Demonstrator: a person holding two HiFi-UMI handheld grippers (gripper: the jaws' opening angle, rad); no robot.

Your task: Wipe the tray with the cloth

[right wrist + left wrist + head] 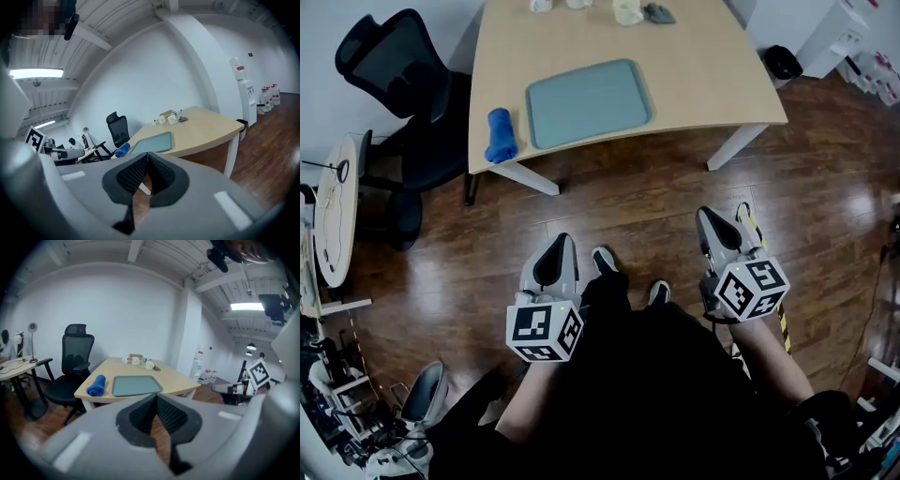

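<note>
The table [703, 75] bears one tray [588, 101], one cloth [501, 134], three cups [149, 365]; left gripper [562, 242] and right gripper [705, 216] hold jaws together.

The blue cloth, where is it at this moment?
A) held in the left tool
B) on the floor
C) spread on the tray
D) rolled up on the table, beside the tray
D: the head view shows the cloth lying rolled on the table next to the tray, not on it.

Left gripper [561, 242] pointing toward far side, tilting slightly down, jaws pressing together, gripping nothing. Right gripper [707, 217] mirroring at right. Left forearm [525, 405], right forearm [780, 364] reaching forward, well apart.
</note>
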